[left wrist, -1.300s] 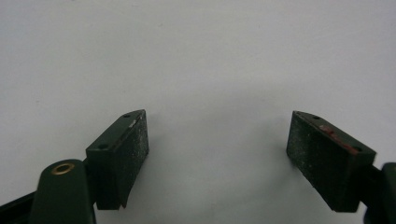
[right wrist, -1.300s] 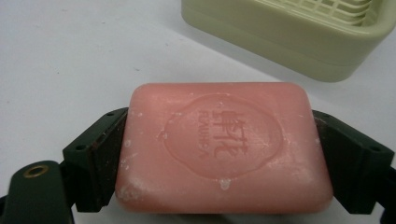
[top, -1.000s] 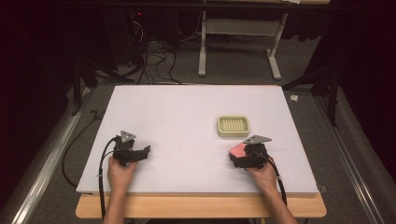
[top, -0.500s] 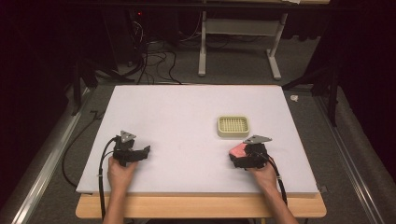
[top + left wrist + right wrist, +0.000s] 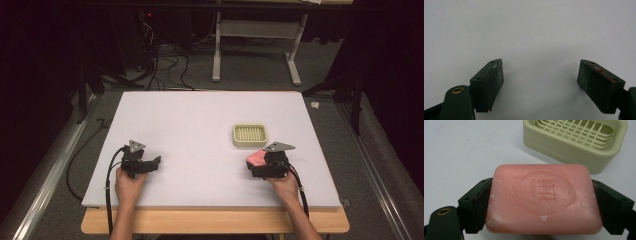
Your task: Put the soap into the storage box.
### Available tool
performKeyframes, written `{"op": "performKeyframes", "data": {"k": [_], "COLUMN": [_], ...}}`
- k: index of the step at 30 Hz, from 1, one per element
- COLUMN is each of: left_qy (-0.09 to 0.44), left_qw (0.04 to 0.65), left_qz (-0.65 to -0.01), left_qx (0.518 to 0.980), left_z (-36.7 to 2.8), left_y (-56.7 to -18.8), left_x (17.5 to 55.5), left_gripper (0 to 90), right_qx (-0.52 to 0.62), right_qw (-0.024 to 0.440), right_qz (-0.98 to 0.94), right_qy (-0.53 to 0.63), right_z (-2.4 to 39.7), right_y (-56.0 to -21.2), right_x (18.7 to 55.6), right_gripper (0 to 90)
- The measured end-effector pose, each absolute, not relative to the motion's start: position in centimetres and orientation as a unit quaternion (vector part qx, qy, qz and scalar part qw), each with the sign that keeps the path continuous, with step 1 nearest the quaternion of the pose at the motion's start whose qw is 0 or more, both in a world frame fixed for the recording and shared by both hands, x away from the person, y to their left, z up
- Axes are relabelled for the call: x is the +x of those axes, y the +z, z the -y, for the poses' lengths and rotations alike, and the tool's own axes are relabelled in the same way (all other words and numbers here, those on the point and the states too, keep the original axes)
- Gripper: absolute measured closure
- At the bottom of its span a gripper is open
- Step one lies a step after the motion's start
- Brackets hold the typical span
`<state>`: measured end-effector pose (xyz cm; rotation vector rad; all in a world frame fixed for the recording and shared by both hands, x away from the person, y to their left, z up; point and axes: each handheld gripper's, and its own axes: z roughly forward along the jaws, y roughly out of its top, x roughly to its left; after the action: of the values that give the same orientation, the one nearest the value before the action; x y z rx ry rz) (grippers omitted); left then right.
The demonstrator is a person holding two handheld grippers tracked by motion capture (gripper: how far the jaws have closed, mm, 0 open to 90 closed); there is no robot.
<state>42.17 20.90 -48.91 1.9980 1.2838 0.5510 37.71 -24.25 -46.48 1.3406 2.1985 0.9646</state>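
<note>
Soap point(image 5: 541, 197), pink and stamped, sits pinched flat between the right gripper's point(image 5: 264, 165) jaws, just short of the green dish point(image 5: 249, 135) on the white table point(image 5: 200, 120); slick sides could let it squirt out. The left gripper point(image 5: 540, 80) rests spread and empty

Almost nothing differs from the earlier high views. The right gripper point(image 5: 257, 165), its jaws clamped on the pink soap bar point(image 5: 542, 198), sits where it was, just short of the soap dish point(image 5: 249, 135), and the left gripper point(image 5: 150, 165) holds its place too.
</note>
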Motion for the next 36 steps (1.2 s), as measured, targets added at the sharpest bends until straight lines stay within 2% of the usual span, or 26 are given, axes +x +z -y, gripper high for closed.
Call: {"op": "performKeyframes", "data": {"k": [36], "left_qy": [0.212], "left_qw": [0.344], "left_qz": [-0.494], "left_qx": [0.769], "left_z": [-20.9], "left_y": [-48.9], "left_x": [42.2], "left_gripper": [21.5], "right_qx": [0.488], "right_qw": [0.190], "right_qz": [-0.766], "right_qy": [0.373], "right_z": [25.5], "right_y": [-42.9], "right_x": [38.2], "right_gripper": [13.7]}}
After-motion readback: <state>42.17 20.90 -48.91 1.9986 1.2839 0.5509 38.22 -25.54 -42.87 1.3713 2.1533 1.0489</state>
